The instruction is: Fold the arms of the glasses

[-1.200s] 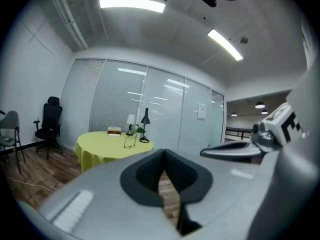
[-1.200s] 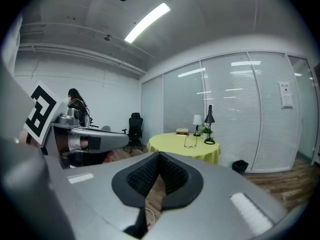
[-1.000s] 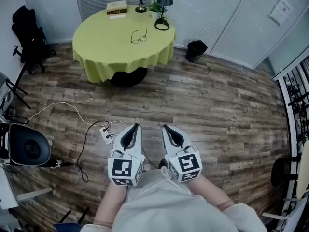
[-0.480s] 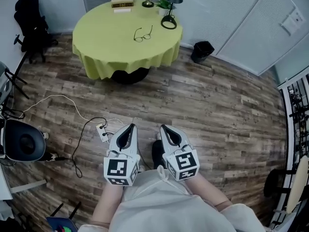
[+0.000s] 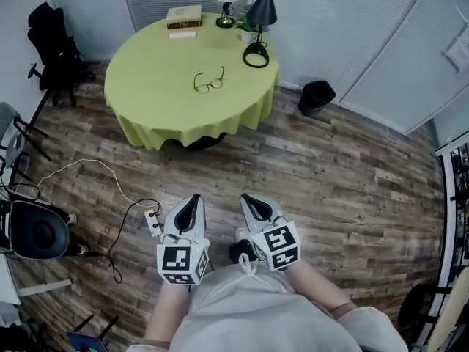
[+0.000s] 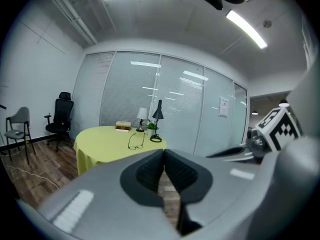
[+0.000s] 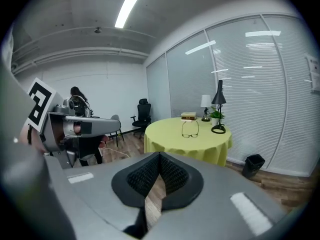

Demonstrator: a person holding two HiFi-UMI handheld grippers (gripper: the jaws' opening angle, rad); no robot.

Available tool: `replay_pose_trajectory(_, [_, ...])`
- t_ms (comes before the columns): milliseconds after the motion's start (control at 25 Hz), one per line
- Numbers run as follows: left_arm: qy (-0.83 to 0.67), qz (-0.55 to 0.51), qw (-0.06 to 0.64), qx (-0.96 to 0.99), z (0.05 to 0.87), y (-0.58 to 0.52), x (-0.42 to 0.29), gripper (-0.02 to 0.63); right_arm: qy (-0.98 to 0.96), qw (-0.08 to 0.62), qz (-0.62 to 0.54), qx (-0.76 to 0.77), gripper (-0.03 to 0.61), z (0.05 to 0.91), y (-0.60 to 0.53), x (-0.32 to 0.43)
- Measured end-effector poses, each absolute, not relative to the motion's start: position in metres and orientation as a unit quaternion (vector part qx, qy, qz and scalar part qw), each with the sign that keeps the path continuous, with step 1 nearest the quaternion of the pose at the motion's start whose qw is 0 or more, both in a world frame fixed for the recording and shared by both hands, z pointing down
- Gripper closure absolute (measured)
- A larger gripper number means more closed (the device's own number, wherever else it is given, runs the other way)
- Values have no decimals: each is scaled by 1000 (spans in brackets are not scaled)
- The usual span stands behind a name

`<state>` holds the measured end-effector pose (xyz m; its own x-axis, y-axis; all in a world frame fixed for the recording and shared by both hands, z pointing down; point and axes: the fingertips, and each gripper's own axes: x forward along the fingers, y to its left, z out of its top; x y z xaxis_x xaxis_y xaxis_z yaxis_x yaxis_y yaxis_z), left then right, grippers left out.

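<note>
the left gripper (image 5: 193,199) has its jaws closed together, the dark pads meeting at the tips, with nothing between them; its own view (image 6: 163,154) shows only floor through the narrow slit lower down. the right gripper (image 5: 246,199) is closed the same way and is also empty, its pads pressed tip to tip (image 7: 159,157). both are held side by side low in front of the person, over the wooden floor (image 5: 330,174), and touch nothing.

the glasses (image 5: 209,82) lie well apart from both grippers, on the round tabletop (image 5: 146,101) covered with a yellow-green cloth, somewhat right of its middle and near a black desk lamp (image 5: 258,20). their arms are unfolded. the lenses sit on the side nearer the person, the front of the frame running roughly across the head view, while the two arms stretch away toward the far edge and the wall. the right gripper view (image 7: 190,129) and the left gripper view (image 6: 135,141) show the same lie: lenses nearest, arms pointing away.
</note>
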<state>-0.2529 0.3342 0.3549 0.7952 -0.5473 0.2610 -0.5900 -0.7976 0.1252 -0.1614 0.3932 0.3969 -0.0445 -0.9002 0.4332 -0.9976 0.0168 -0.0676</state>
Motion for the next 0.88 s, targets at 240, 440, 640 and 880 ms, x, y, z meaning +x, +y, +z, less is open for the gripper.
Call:
replay_pose_trajectory(240, [-333, 101, 109, 931, 354, 306, -176, 607, -707, 151, 179, 668, 580, 400, 365, -70])
replay_pose_trajectory(440, [-335, 120, 110, 928, 367, 289, -143, 607, -713, 151, 191, 657, 580, 414, 339, -38])
replay_pose_trajectory(640, [-344, 129, 129, 921, 382, 247, -124, 607, -716, 151, 198, 652, 580, 421, 305, -19])
replay_pose_trajectory(880, [-309, 134, 109, 935, 391, 180, -72, 607, -692, 150, 206, 675, 580, 430, 238, 22])
